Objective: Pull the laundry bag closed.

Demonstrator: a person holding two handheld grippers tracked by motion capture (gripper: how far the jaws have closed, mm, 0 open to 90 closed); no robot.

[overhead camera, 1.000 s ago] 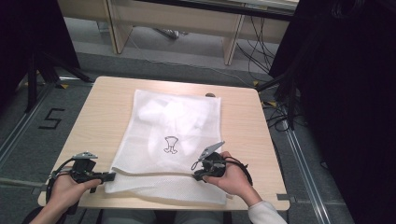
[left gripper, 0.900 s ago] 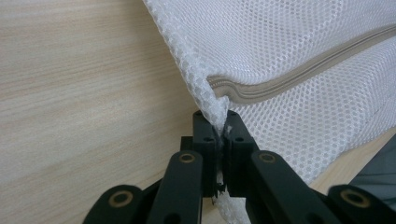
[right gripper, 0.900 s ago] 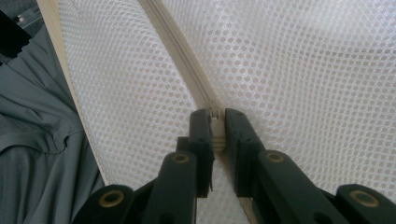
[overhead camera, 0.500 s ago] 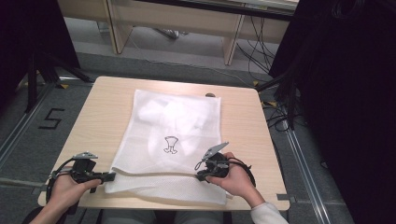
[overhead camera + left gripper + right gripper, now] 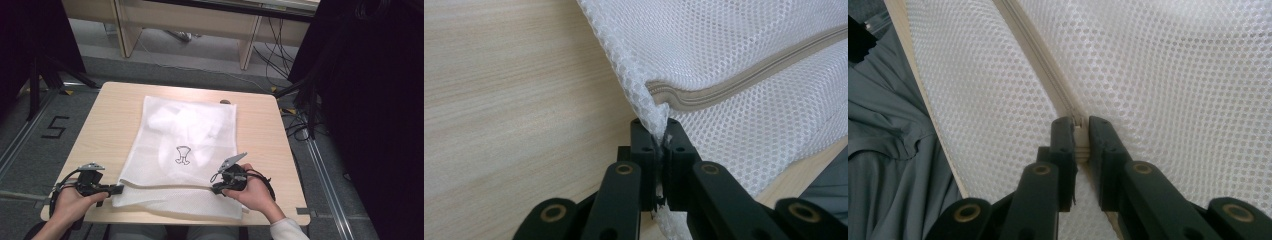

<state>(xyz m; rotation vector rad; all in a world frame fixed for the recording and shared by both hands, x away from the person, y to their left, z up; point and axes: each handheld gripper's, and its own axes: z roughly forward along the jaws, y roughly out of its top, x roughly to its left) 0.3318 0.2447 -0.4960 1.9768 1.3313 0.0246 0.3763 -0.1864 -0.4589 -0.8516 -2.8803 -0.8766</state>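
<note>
1. While both hands rest at the near edge of the counter (image 5: 100, 107), a white mesh bag (image 5: 185, 150) is seen laid flat on it, its long axis running from the near edge toward the far edge, slightly tilted to the right at the top.
2. A beige zipper (image 5: 165, 186) is seen crossing the bag near its near end, across the long axis, roughly parallel to the counter's front edge.
3. The left gripper (image 5: 116, 189) is held level at the bag's near left corner, pointing right; the right gripper (image 5: 215, 189) is set on the zipper line toward the bag's right side.
4. Left gripper view: the jaws are clamped on a pinch of mesh at the bag's edge, just where the zipper (image 5: 744, 80) ends.
5. Right gripper view: the jaws are closed on the zipper's pull (image 5: 1079, 131), with the zipper tape (image 5: 1033, 55) running away from them; grey clothing (image 5: 883, 165) is seen beyond the counter edge.
6. High view alone: a small dark printed figure (image 5: 183, 155) at the bag's middle and pale contents bunched toward the far end are noted.
</note>
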